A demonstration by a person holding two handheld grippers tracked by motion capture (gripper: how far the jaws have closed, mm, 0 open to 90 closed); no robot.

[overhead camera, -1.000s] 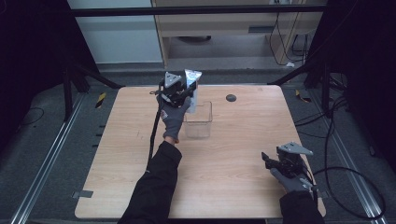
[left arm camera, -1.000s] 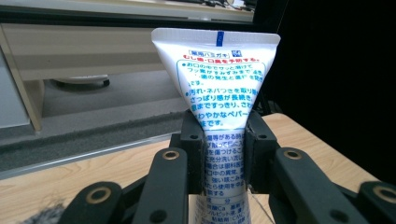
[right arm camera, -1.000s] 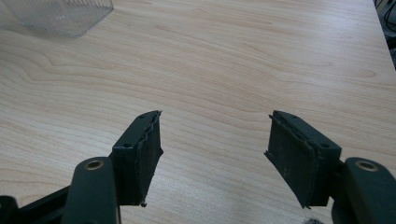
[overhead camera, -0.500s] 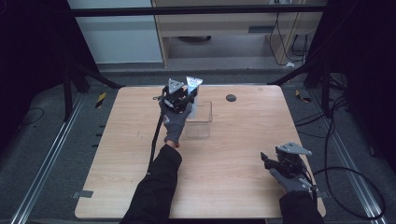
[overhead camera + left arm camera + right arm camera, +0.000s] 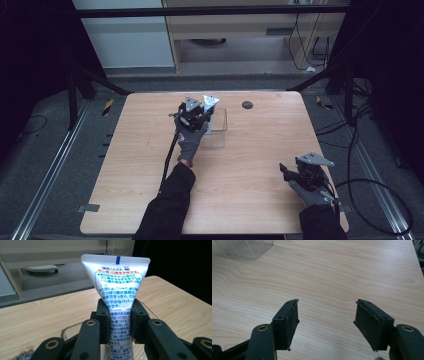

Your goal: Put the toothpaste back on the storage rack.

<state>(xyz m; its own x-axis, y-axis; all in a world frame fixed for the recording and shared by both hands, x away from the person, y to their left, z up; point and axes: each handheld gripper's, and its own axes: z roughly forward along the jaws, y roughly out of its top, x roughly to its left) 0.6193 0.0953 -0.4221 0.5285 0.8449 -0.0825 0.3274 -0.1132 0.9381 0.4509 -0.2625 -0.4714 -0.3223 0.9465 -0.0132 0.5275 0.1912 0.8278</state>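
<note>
Your left gripper [image 5: 196, 116] has come down since a second ago and now holds the tube [image 5: 117, 290] low over the clear box [image 5: 216, 129], jaws clamped on its middle, so I judge you are about to set it inside. Your right gripper [image 5: 299, 172] has stayed near the table's [image 5: 250, 200] front corner, jaws apart and empty. The left gripper view shows the pinch and the tube's print, while the high view shows the tube [image 5: 210, 102] standing upright at the box's back left corner.

A light wooden table [image 5: 125, 165] is seen. A clear plastic container [image 5: 218, 131] is placed on it near the far edge, and a small dark round object [image 5: 247, 105] lies toward the far right corner.
</note>
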